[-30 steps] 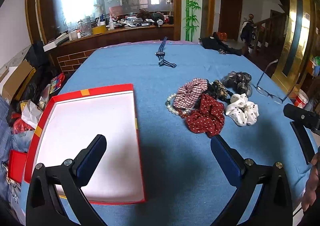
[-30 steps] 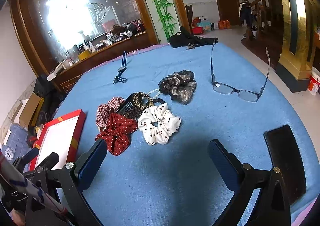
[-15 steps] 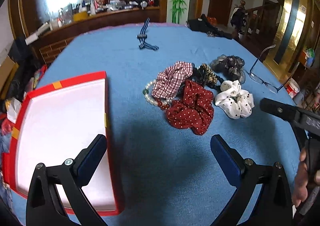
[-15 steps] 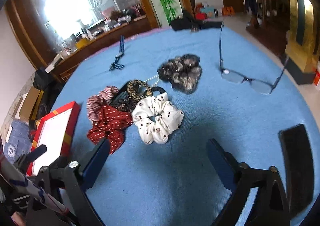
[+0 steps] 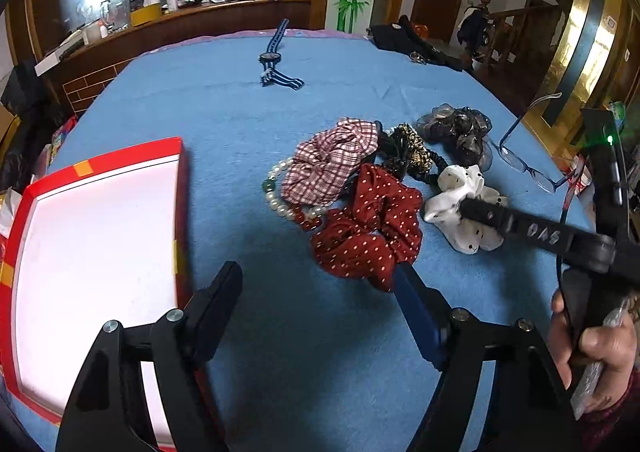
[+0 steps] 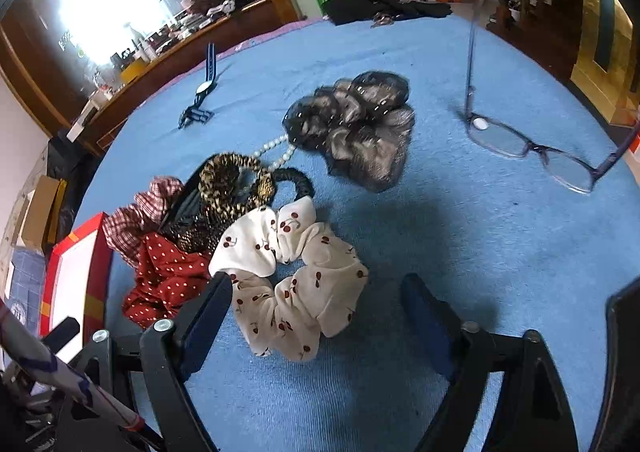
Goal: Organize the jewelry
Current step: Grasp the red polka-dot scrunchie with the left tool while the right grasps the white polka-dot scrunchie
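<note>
A pile of hair ties lies on the blue table: a red dotted scrunchie [image 5: 368, 224], a plaid one [image 5: 332, 160], a leopard one [image 6: 232, 180], a grey sheer one [image 6: 360, 128] and a white cherry-print scrunchie [image 6: 292, 284]. A pearl bracelet [image 5: 280, 196] lies beside them. My left gripper [image 5: 320, 304] is open and empty, just short of the red scrunchie. My right gripper [image 6: 316, 308] is open, its jaws low over the near edge of the white scrunchie. A red box with a white inside [image 5: 100, 236] sits at the left.
Glasses [image 6: 532, 148] lie open at the right. A striped-strap watch [image 5: 276, 60] lies at the far side of the table. A black garment [image 5: 408, 40] lies at the far edge. The table's edge drops off near the right.
Both grippers have moved forward towards the pile. The right gripper has come down over the white scrunchie; the left has turned right, away from the red box.
</note>
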Demonstrator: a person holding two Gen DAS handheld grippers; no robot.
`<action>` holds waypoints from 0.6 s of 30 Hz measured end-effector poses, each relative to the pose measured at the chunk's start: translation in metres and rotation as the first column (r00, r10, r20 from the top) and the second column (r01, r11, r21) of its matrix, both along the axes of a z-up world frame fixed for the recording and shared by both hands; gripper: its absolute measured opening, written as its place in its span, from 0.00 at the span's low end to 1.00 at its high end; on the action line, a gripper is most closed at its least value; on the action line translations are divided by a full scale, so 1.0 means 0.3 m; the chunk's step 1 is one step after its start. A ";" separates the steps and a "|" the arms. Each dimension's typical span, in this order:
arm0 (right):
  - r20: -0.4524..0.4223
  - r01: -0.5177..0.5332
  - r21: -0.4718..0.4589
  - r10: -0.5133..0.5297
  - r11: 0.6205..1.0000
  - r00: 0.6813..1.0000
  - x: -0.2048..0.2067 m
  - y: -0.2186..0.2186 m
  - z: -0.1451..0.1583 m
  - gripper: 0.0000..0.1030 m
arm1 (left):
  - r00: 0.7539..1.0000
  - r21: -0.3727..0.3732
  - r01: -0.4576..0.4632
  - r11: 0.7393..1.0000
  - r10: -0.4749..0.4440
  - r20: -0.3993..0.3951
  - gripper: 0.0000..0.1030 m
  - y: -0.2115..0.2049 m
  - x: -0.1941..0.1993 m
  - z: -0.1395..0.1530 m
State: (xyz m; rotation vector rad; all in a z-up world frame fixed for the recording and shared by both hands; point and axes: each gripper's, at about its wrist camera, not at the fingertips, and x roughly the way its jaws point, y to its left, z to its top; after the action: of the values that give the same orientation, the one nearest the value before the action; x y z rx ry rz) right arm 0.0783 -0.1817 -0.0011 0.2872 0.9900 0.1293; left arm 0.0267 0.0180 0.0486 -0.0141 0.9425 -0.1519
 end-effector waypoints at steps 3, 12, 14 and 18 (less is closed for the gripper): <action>0.025 -0.017 -0.011 0.017 1.000 1.000 0.000 -0.001 -0.004 0.16 | 1.000 0.002 -0.001 1.000 0.001 -0.009 0.74 -0.022 0.029 -0.015; 0.156 -0.016 0.048 0.009 0.999 0.988 -0.046 -0.045 0.050 0.13 | 0.997 0.001 -0.004 1.000 0.004 -0.073 0.41 -0.088 0.120 -0.113; 0.165 -0.017 0.063 0.007 0.998 0.986 -0.050 -0.052 0.056 0.13 | 0.997 -0.006 -0.009 1.000 0.008 -0.083 0.26 -0.094 0.134 -0.136; 0.194 -0.024 0.074 0.010 0.997 0.981 -0.056 -0.046 0.076 0.13 | 0.998 -0.010 0.002 1.000 -0.003 -0.063 0.12 -0.102 0.113 -0.124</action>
State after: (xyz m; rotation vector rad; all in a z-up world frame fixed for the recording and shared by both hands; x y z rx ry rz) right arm 0.0615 -0.1956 0.0217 0.3297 0.7952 0.2072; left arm 0.0607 -0.0126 0.0113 -0.0273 1.0046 -0.1593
